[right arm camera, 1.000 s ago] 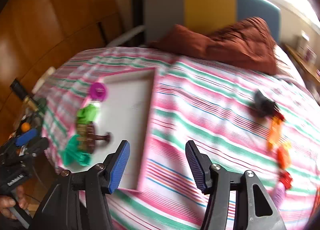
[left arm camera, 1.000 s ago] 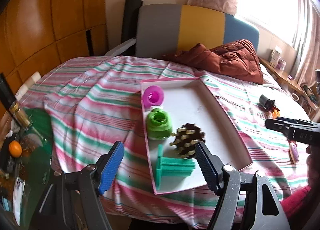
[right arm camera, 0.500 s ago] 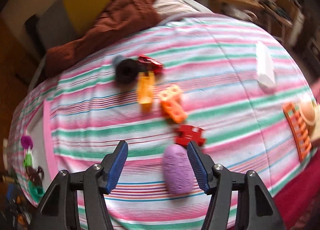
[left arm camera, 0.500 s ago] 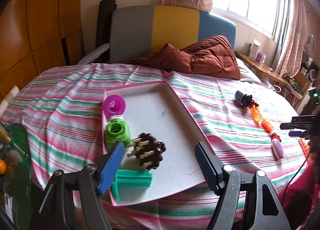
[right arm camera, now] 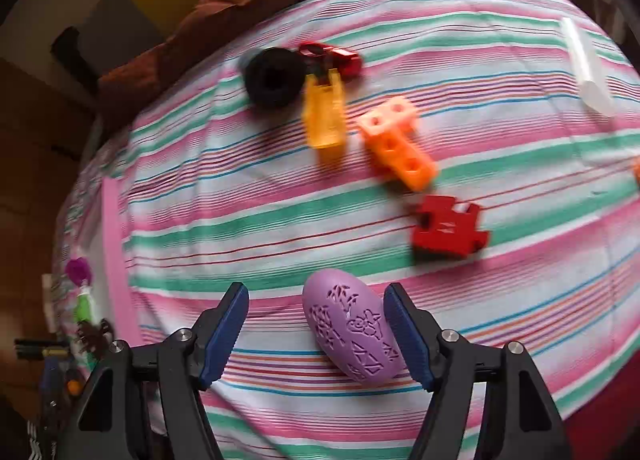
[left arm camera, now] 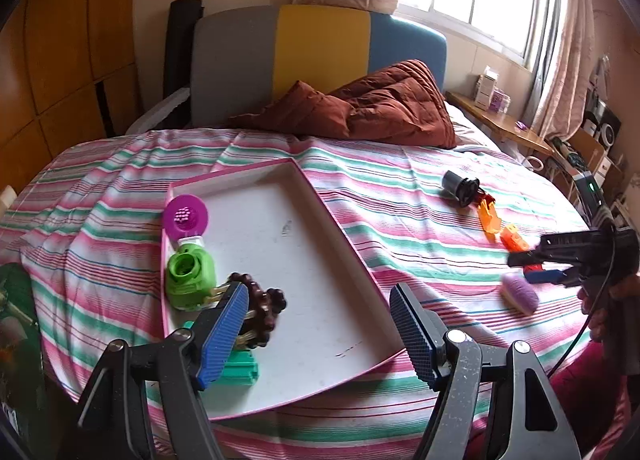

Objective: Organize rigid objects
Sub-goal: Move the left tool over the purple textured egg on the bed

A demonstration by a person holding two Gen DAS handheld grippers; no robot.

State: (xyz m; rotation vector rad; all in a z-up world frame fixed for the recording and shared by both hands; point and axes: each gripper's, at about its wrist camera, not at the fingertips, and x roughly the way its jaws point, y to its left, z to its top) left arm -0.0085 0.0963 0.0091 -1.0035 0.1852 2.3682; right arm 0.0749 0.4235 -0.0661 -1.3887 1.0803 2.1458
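Observation:
A pink-rimmed white tray [left arm camera: 320, 228] lies on the striped bed; it holds a purple lid [left arm camera: 186, 216], a green pot [left arm camera: 189, 272], a brown spiky piece [left arm camera: 264, 306] and a green block [left arm camera: 236, 372]. My left gripper [left arm camera: 320, 334] is open above the tray's near edge. My right gripper [right arm camera: 316, 334] is open, low over the bed, with a purple oval piece [right arm camera: 354, 336] lying between its fingers, close to the right one. The purple piece [left arm camera: 520, 296] and right gripper [left arm camera: 536, 266] also show in the left wrist view.
Beyond the purple piece lie a red block [right arm camera: 448, 228], an orange perforated block [right arm camera: 398, 144], a yellow-orange piece [right arm camera: 324, 116], a black cup [right arm camera: 274, 76], a red toy [right arm camera: 332, 56] and a white bar [right arm camera: 588, 68]. A brown quilt [left arm camera: 372, 108] lies by the headboard.
My right gripper has swung from the tray to the loose toys and dropped around the purple oval piece. My left gripper has shifted right over the tray, still open.

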